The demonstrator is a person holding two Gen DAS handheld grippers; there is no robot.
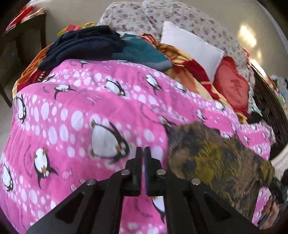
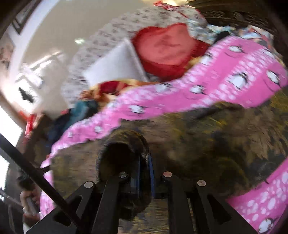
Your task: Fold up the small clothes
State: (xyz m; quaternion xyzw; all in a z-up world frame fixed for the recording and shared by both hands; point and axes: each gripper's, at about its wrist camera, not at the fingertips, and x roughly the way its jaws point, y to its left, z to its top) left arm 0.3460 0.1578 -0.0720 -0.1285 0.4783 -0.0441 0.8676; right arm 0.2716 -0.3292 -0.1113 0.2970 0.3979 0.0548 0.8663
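A small brown and olive patterned garment lies on a pink penguin-print blanket at the right of the left wrist view. My left gripper is shut and empty, just left of the garment above the blanket. In the right wrist view the same garment fills the lower frame. My right gripper is shut on a ribbed tubular opening of the garment, perhaps a cuff. The view is blurred by motion.
A pile of clothes, dark navy and teal, lies beyond the blanket. A white pillow, a red heart cushion and a floral sheet sit behind. A dark headboard stands at the right.
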